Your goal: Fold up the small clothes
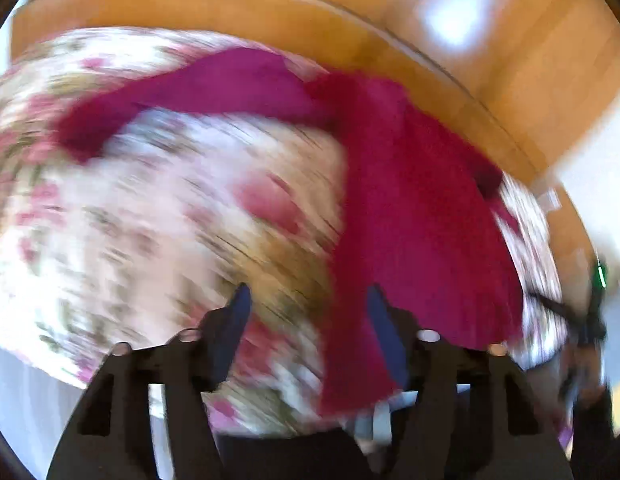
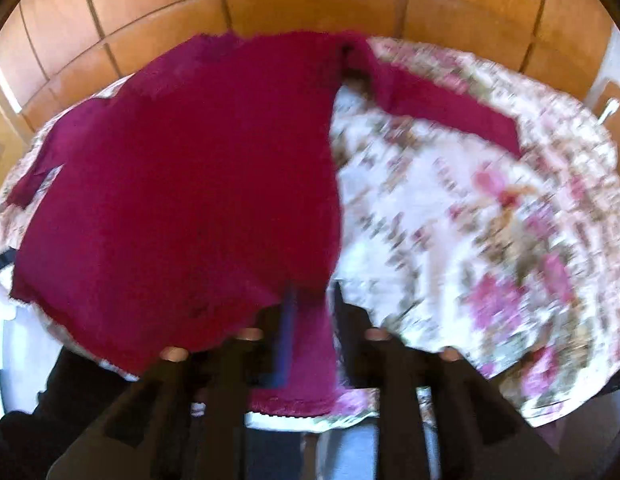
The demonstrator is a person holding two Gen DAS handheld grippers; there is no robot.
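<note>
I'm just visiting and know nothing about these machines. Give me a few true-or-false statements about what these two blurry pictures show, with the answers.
1. The garment is dark red. True.
2. It lies on a plain blue sheet. False: the bedspread under it is white with pink flowers.
3. The left claw is open, with nothing between its fingers. True: only the bedspread shows in the gap, and the garment lies beside its right finger.
4. The right claw hangs far from the garment. False: the garment's bottom edge runs between its fingers, though blur hides whether they pinch it.
5. One long sleeve stretches out over the bedspread. True.
6. The wall behind is bare white. False: it is wooden panels.
</note>
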